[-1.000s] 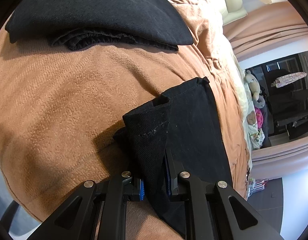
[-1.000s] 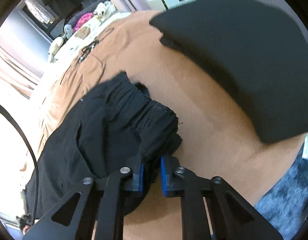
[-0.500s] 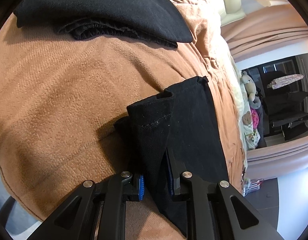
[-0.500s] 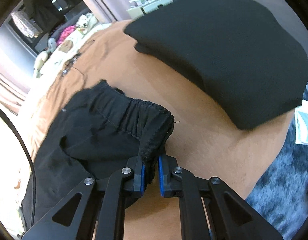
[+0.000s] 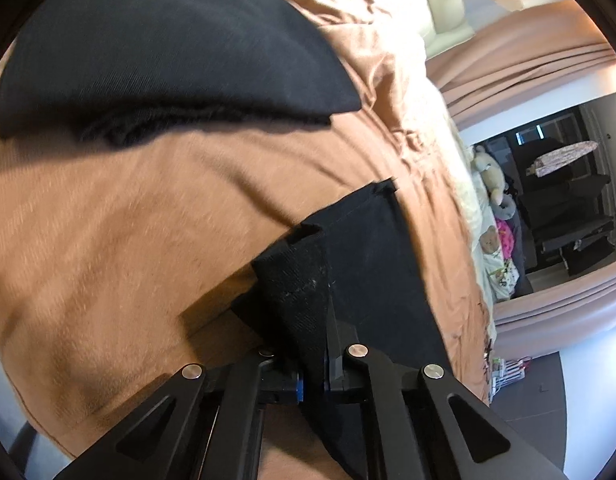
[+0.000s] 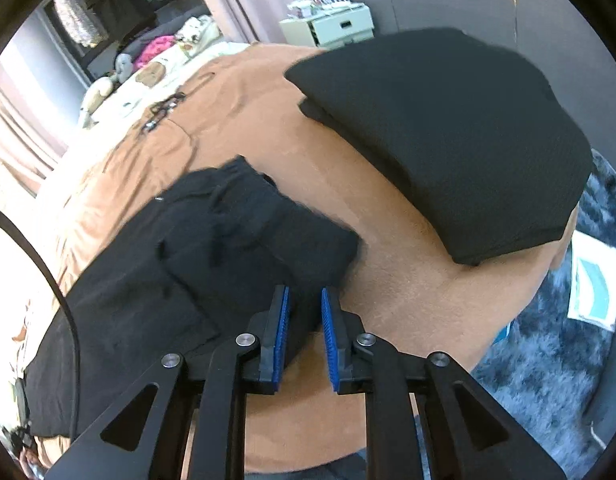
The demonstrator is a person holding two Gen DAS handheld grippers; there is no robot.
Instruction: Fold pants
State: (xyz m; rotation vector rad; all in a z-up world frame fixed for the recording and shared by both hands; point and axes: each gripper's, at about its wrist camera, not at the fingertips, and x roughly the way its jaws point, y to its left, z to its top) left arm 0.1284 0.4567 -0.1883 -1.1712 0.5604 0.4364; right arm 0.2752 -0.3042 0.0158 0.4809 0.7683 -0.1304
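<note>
Black pants (image 5: 372,264) lie on a brown blanket (image 5: 147,220). My left gripper (image 5: 314,376) is shut on the pants' hem, which stands up between the fingers. In the right wrist view the pants' waistband end (image 6: 247,232) lies crumpled on the blanket (image 6: 388,272). My right gripper (image 6: 303,332) is open just behind it, with the cloth's edge lying between the blue pads and not pinched.
A folded black garment (image 5: 159,48) lies on the blanket at the far side; it also shows in the right wrist view (image 6: 448,132). Stuffed toys (image 5: 488,168) sit at the bed's far end. A grey rug (image 6: 548,340) with a paper (image 6: 596,280) lies beside the bed.
My right gripper has opened and let go of the waistband, which dropped onto the blanket. My left gripper stays shut on the hem and has shifted slightly.
</note>
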